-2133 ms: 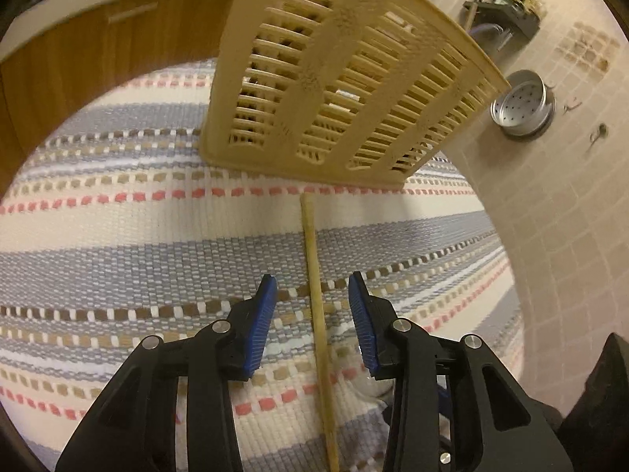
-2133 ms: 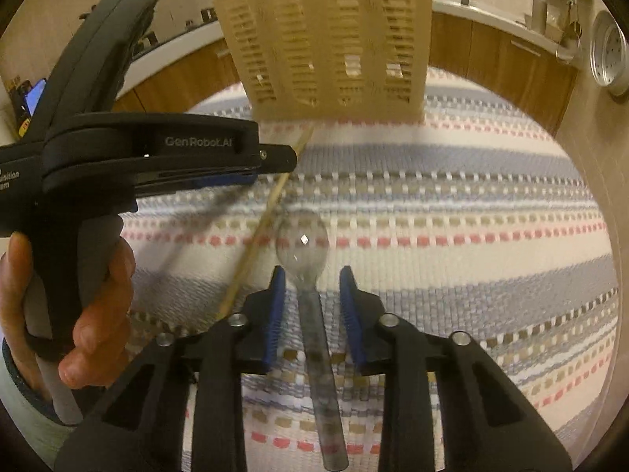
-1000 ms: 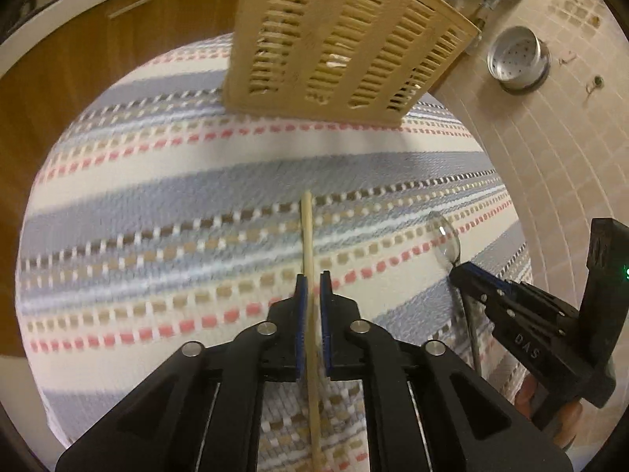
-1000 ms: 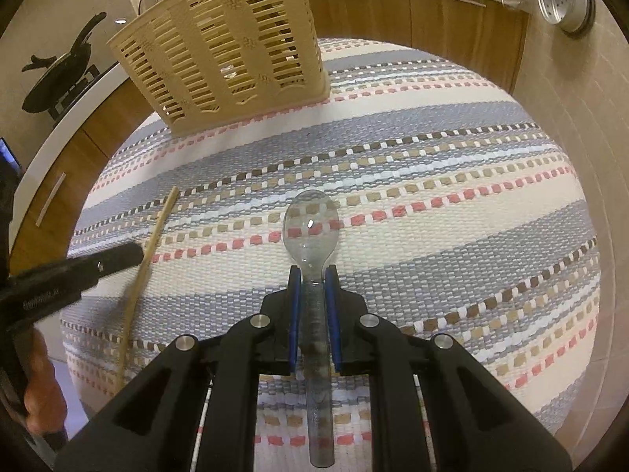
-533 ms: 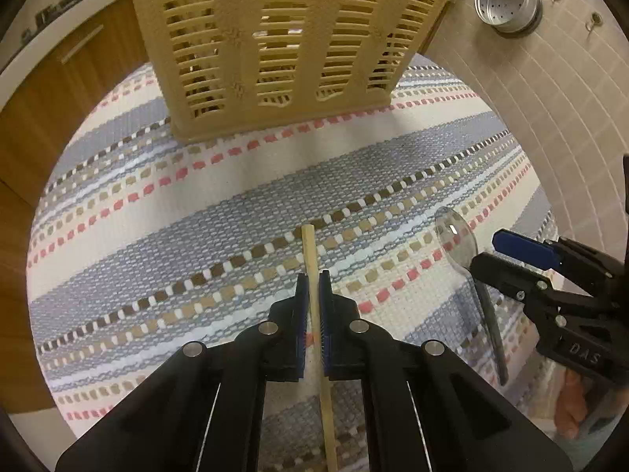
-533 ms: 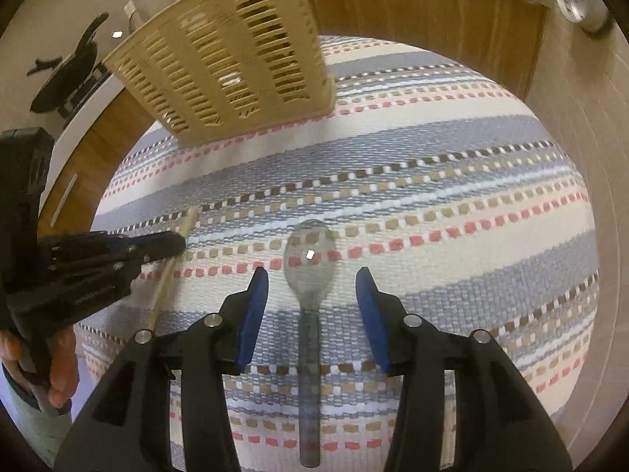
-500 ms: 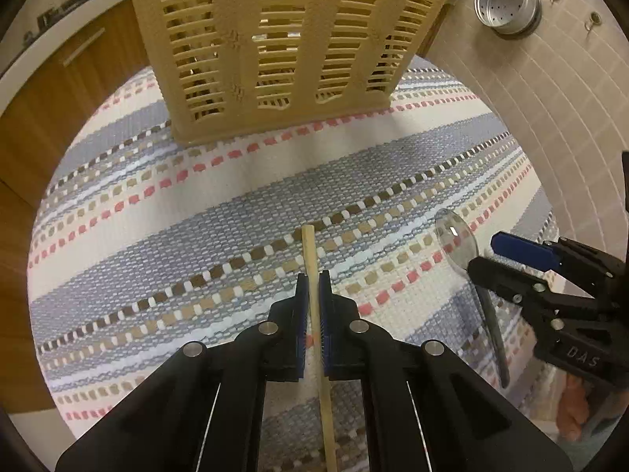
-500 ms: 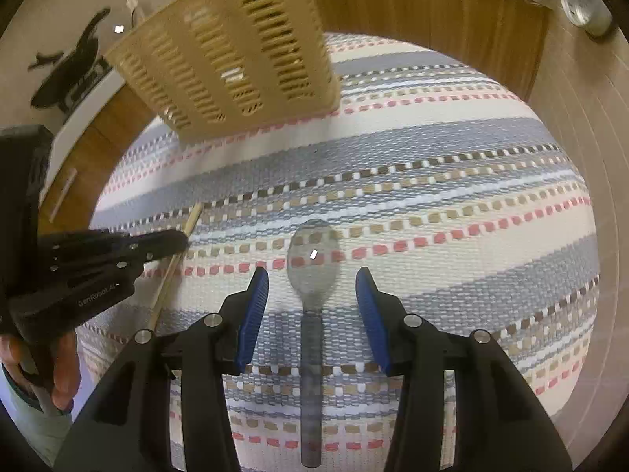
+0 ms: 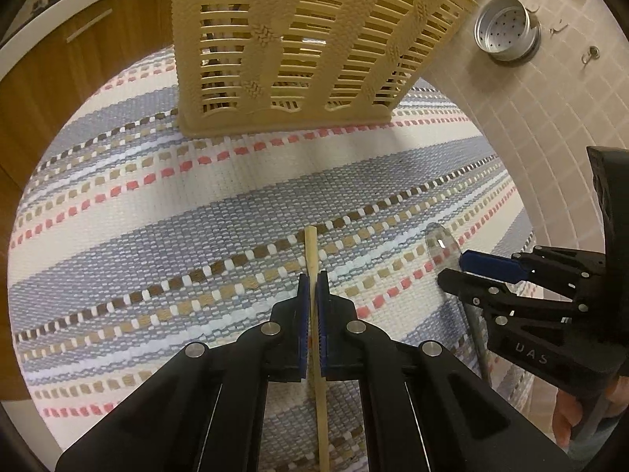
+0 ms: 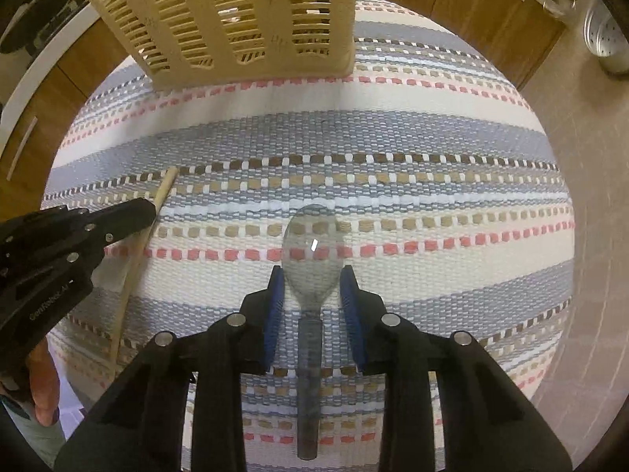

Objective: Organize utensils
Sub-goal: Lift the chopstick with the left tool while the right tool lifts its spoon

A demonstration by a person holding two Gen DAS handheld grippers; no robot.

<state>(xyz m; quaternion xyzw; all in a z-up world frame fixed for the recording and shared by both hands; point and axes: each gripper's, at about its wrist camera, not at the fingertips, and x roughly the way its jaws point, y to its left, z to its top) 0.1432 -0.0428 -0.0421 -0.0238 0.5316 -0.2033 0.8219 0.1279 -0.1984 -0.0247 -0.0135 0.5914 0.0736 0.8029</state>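
My left gripper (image 9: 311, 281) is shut on a long wooden stick (image 9: 311, 247) and holds it over the striped mat (image 9: 157, 204). The stick (image 10: 165, 188) also shows at the left of the right wrist view, beside the left gripper (image 10: 145, 210). My right gripper (image 10: 310, 275) is open, its jaws on either side of a clear plastic spoon (image 10: 310, 251) that lies on the mat (image 10: 432, 196). The spoon (image 9: 442, 246) and right gripper (image 9: 456, 269) appear at the right of the left wrist view. A beige slotted basket (image 9: 298, 39) (image 10: 243, 11) stands at the far end of the mat.
Wooden cabinets (image 9: 78, 63) with a white counter edge run behind the mat. A tiled floor (image 9: 542, 126) lies to the right, with a perforated metal pot (image 9: 507, 29) on it. The pot (image 10: 605, 39) also shows at the right wrist view's top right.
Both grippers shut on their utensils about a second ago. The right gripper has since opened and the spoon lies on the mat. Both have moved closer to the basket.
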